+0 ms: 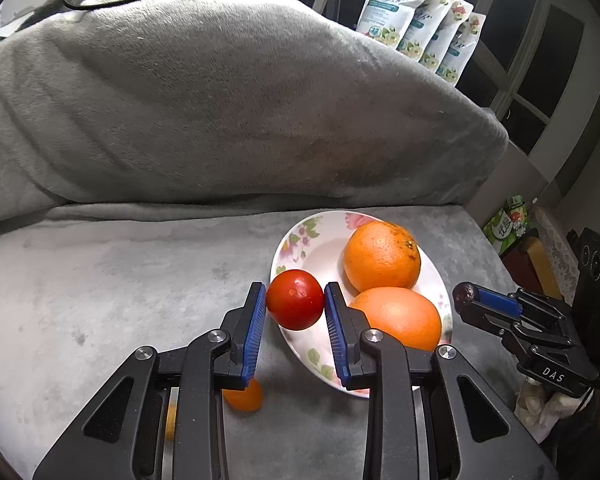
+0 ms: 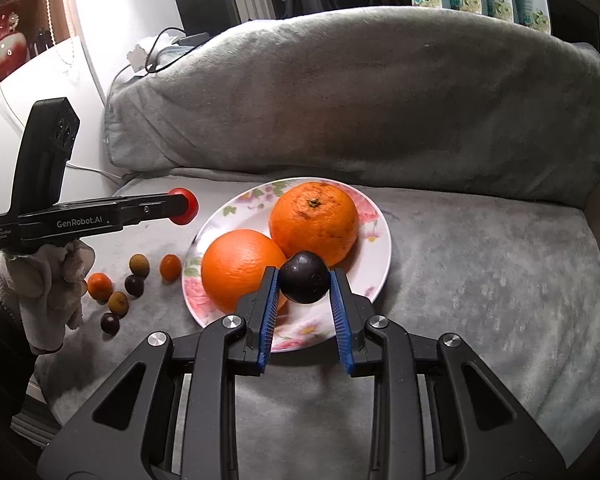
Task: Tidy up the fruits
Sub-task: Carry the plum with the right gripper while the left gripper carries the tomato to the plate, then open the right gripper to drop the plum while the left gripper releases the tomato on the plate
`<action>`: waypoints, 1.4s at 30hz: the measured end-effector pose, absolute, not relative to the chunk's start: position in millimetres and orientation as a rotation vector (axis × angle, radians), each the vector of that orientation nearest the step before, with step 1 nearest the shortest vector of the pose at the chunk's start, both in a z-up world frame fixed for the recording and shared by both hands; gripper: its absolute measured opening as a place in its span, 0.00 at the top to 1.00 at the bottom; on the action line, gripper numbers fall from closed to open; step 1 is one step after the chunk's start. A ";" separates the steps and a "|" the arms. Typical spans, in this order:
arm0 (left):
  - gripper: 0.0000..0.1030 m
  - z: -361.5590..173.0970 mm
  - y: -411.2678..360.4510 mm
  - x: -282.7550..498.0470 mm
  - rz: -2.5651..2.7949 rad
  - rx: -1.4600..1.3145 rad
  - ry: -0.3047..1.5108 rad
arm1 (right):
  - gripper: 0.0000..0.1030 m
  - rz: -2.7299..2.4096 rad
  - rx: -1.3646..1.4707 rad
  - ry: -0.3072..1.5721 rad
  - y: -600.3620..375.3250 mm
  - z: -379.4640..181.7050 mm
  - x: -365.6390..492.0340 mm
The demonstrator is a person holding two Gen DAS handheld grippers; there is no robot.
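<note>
My left gripper (image 1: 295, 300) is shut on a red tomato (image 1: 295, 299) and holds it above the left rim of the floral plate (image 1: 300, 240). It also shows in the right wrist view (image 2: 184, 206), left of the plate (image 2: 380, 236). Two oranges (image 1: 382, 255) (image 1: 398, 316) lie on the plate; they also show in the right wrist view (image 2: 314, 218) (image 2: 242, 268). My right gripper (image 2: 304, 284) is shut on a dark purple round fruit (image 2: 304, 282) above the plate's near side. It shows at the right in the left wrist view (image 1: 466, 294).
Several small fruits lie on the grey couch seat left of the plate: small oranges (image 2: 170, 267) (image 2: 100, 286), brown ones (image 2: 139, 265), dark ones (image 2: 110, 323). One small orange (image 1: 243, 395) shows under my left gripper. A grey cushioned backrest (image 1: 220, 100) rises behind.
</note>
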State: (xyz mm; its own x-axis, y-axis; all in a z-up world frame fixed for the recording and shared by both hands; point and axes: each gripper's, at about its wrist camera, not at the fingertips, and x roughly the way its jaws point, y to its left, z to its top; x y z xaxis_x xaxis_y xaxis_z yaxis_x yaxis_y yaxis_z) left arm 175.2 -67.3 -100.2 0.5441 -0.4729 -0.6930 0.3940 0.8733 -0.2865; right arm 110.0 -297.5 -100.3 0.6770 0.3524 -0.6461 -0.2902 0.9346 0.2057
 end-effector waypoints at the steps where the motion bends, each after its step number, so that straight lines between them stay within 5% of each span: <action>1: 0.73 -100.8 -68.5 176.3 -0.516 -0.099 0.854 | 0.74 0.362 0.089 0.745 -298.0 -100.9 110.7; 33: 0.72 -103.6 -80.8 183.5 -0.524 -0.079 0.871 | 0.72 0.376 0.074 0.772 -294.0 -112.2 116.8; 37: 0.72 -103.3 -80.7 183.6 -0.526 -0.077 0.873 | 0.49 0.376 0.075 0.760 -294.8 -111.2 115.9; 42: 0.54 -101.0 -80.3 183.0 -0.522 -0.084 0.866 | 0.43 0.374 0.074 0.745 -295.4 -107.9 114.8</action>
